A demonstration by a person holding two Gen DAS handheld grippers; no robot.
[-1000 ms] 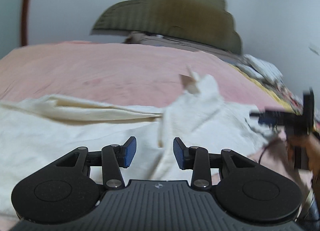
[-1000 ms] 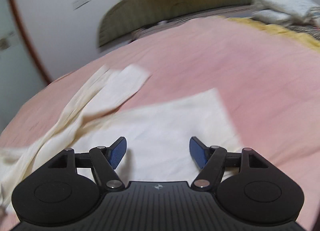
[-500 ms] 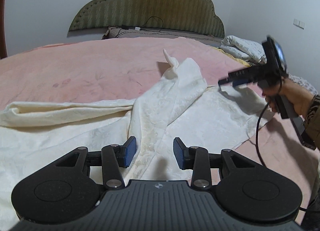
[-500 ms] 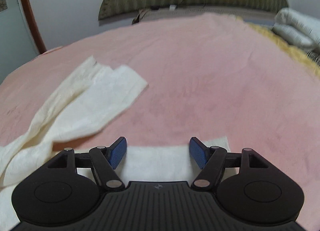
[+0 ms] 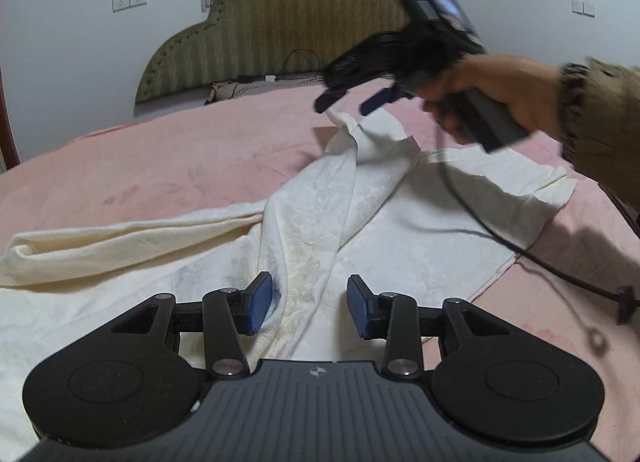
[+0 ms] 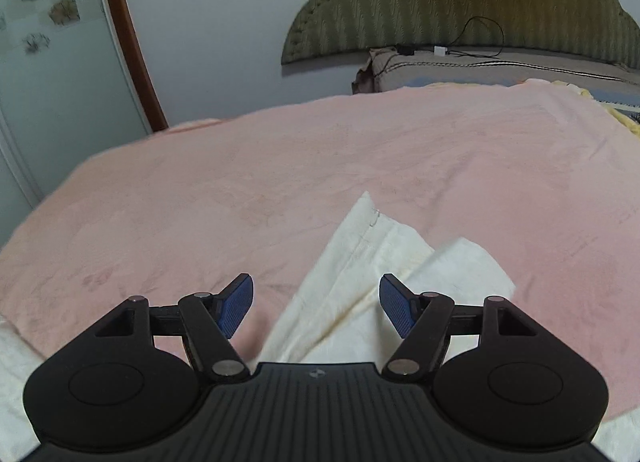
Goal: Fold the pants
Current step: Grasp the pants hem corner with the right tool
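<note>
The cream pants (image 5: pixel 312 221) lie rumpled on the pink bed (image 5: pixel 160 165). The left tongs (image 5: pixel 308 304) are opening, pads astride a raised fold without pressing it. The right tongs (image 5: pixel 348 101), beside the waistband edge a second ago, now hover released above the far leg end, the hand (image 5: pixel 492 89) crossing over the fabric.

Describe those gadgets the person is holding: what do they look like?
Each gripper, left and right, is matte black plastic: a ribbed body, two round discs, hinged links with silver pins, and two fingers faced with ribbed blue pads. A black cable trails from the right one. The person's sleeve is olive-brown.
</note>
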